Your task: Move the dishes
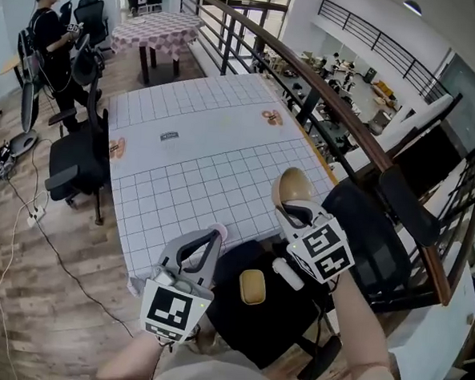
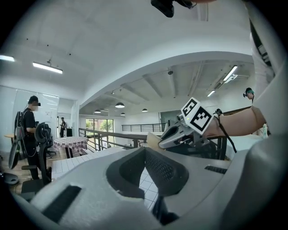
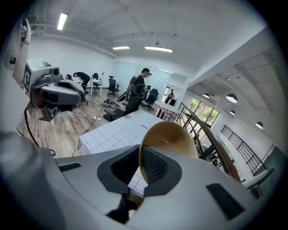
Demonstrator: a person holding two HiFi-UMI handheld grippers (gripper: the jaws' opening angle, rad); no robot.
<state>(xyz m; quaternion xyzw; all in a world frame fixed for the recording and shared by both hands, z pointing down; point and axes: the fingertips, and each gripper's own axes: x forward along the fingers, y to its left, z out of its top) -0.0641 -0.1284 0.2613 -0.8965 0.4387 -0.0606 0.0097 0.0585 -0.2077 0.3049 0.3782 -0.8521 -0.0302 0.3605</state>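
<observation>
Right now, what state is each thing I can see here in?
Round tan wooden dish: gripped by its rim, tilted on edge, held in the air.
Right gripper: jaws shut on the dish.
Left gripper: jaws together, nothing seen between them.
Small tan rounded-rectangular dish: lying flat on a black seat.
Table: covered with a white gridded cloth.

The bench (image 1: 207,167) lies open across most of its grid cloth; the right tool (image 1: 289,203) and its wooden dish (image 1: 292,182) fill the near right corner. A black chair (image 1: 77,166) crowds the left edge, and a railing (image 1: 308,79) seems close along the right.
</observation>
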